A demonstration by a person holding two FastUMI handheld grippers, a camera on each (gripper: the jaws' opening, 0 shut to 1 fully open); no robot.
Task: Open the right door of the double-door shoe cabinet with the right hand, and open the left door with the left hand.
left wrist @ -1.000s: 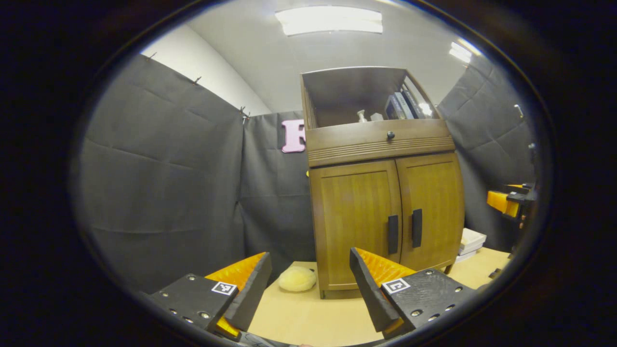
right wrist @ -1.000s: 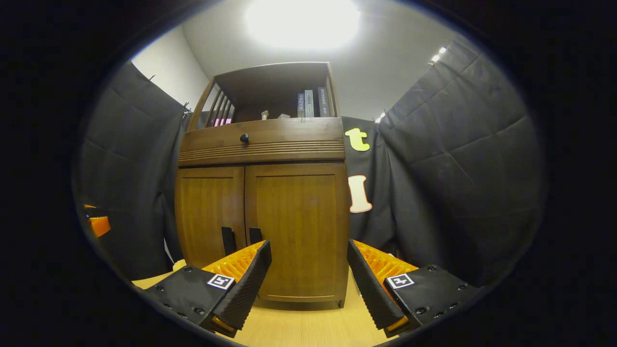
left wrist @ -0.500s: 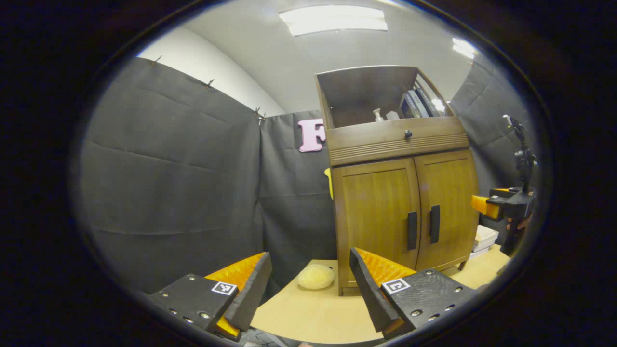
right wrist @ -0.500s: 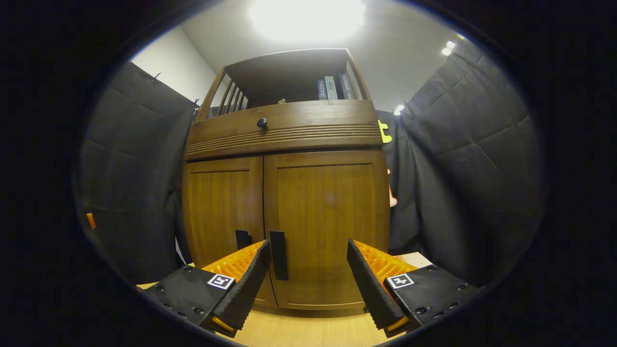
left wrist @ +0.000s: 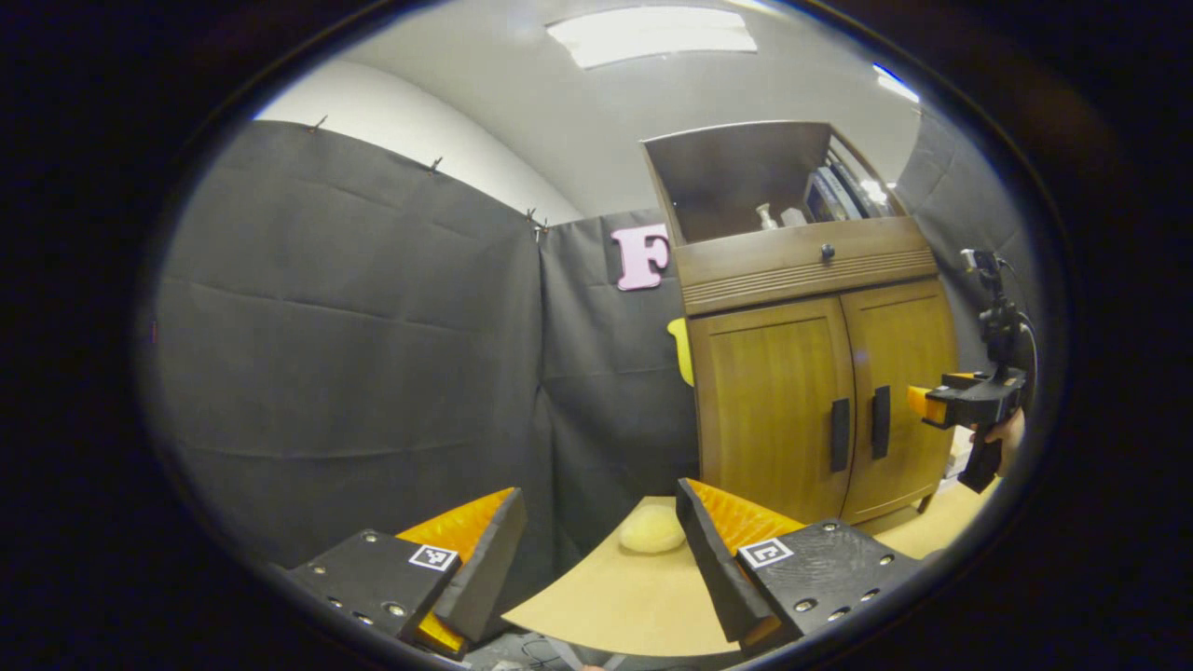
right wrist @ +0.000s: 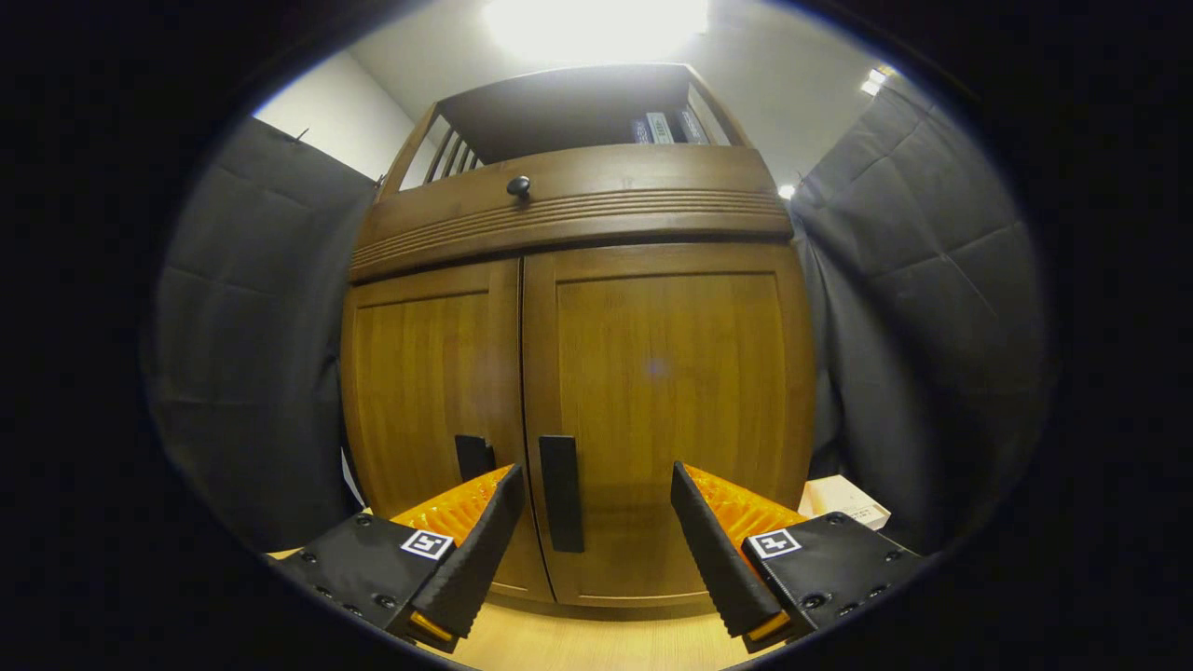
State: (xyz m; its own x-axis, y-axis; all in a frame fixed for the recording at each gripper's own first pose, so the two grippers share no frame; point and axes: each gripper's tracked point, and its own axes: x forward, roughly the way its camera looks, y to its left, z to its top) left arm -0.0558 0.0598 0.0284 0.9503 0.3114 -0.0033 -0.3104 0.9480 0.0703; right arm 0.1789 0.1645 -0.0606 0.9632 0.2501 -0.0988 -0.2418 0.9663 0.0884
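Observation:
The brown wooden shoe cabinet [right wrist: 578, 214] stands on the table with both doors closed. In the right gripper view the right door [right wrist: 680, 373] is close ahead, and its dark vertical handle [right wrist: 561, 492] lies between my fingers, nearer the left one. The right gripper [right wrist: 596, 471] is open and touches nothing. The left door [right wrist: 424, 373] has its own handle [right wrist: 473, 457] beside it. In the left gripper view the cabinet [left wrist: 802, 270] stands farther off at the right, and the left gripper [left wrist: 598, 487] is open and empty. The right gripper [left wrist: 923, 403] hovers in front of the right door handle [left wrist: 880, 422].
A pale yellow plush pad [left wrist: 652, 528] lies on the light wooden table [left wrist: 615, 601] left of the cabinet. A white box [right wrist: 843, 499] sits at the cabinet's right side. Above the doors are a drawer with a dark knob [right wrist: 518, 185] and an open shelf with books [left wrist: 834, 191].
The right gripper has moved closer to the cabinet, so the right door handle now lies between its fingers. The left gripper has swung leftwards, and the cabinet sits farther right and smaller in its view.

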